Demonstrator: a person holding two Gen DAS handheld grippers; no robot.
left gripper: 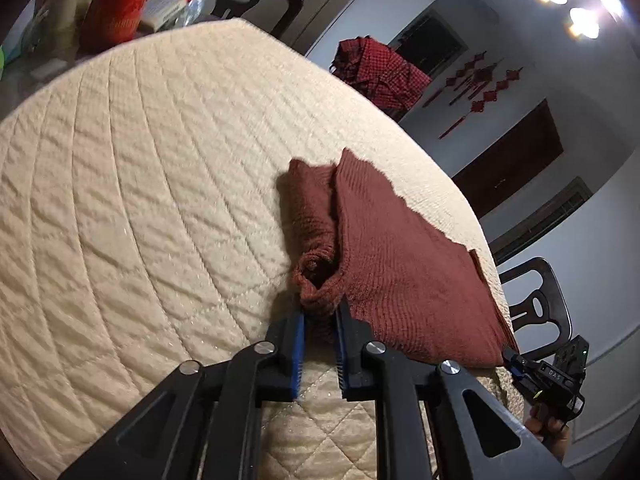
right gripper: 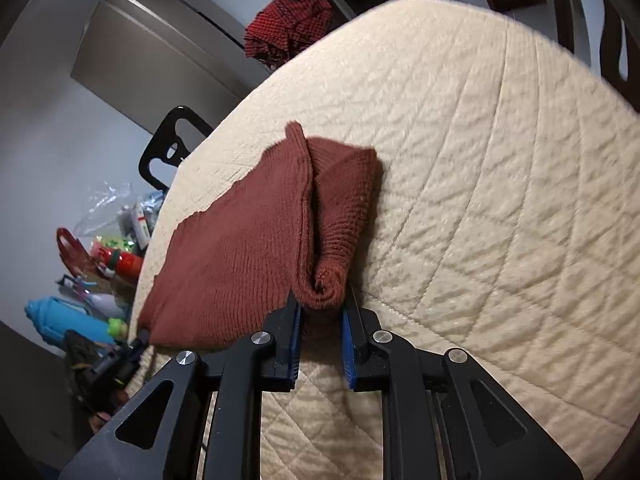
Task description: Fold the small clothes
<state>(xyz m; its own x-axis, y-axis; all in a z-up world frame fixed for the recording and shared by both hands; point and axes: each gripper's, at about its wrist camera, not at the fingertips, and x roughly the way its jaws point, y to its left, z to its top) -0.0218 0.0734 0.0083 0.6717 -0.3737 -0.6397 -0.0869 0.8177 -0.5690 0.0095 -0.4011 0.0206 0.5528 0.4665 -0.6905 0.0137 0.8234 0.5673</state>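
Rust-red knit garment [left gripper: 400,264] is laid on the cream quilted surface [left gripper: 140,180], partly folded, near its edge. Left gripper [left gripper: 320,332]: jaws pinched on one rolled corner. Right gripper [right gripper: 320,336]: jaws pinched on the other rolled corner. Red checked shirt [right gripper: 288,20] is seen beyond the surface.

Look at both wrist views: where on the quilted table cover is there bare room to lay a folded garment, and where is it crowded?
Free: the wide quilted cover left of the rust knit garment in the left wrist view, and the stretch to the garment's right in the right wrist view. Crowded: the far corner, with a red bottle and packets, and the near edge, where both grippers clamp the garment.
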